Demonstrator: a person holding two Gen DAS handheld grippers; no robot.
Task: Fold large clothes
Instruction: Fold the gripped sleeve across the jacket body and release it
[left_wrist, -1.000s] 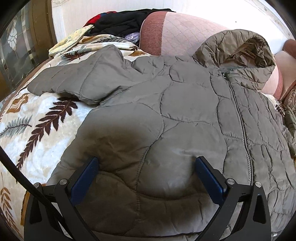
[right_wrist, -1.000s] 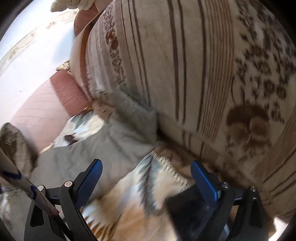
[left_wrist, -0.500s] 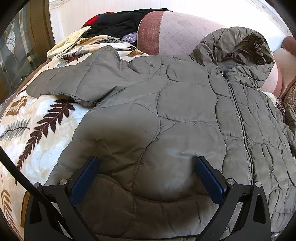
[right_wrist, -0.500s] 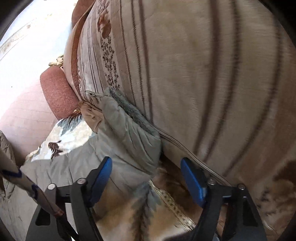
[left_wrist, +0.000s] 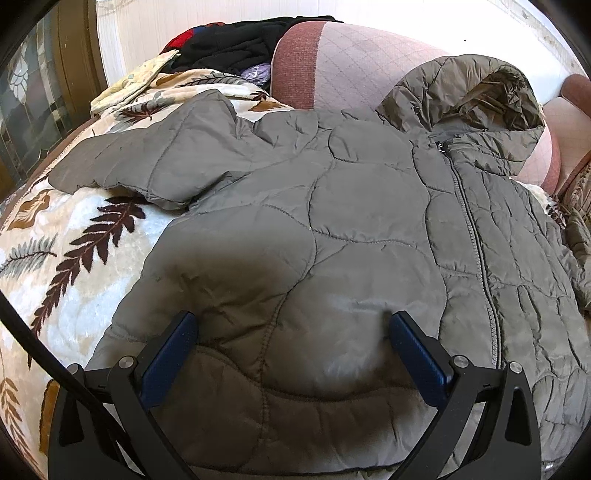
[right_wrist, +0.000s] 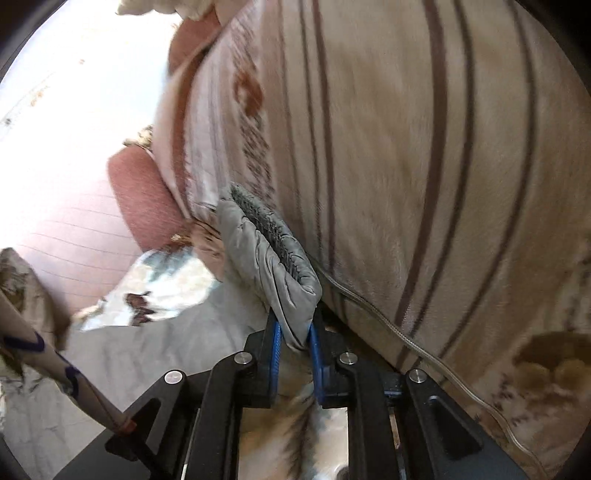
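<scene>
A large grey-green quilted hooded jacket (left_wrist: 332, 229) lies face up on a leaf-patterned blanket (left_wrist: 74, 251), zipped, with its hood at the far right and one sleeve (left_wrist: 147, 162) spread to the left. My left gripper (left_wrist: 291, 332) is open and hovers just over the jacket's lower front, holding nothing. In the right wrist view my right gripper (right_wrist: 295, 332) is shut on the cuff end of the jacket's other sleeve (right_wrist: 266, 258), which stands up against a striped cushion (right_wrist: 424, 166).
A pink quilted bolster (left_wrist: 351, 59) lies behind the jacket's shoulders. Dark clothes (left_wrist: 236, 44) are piled at the far left back. A wooden glazed door (left_wrist: 33, 92) is at the left. The striped cushion crowds the right gripper closely on its right.
My right gripper moved up to the sleeve cuff and shut on it; it was open before. My left gripper stayed open and drifted slightly over the jacket.
</scene>
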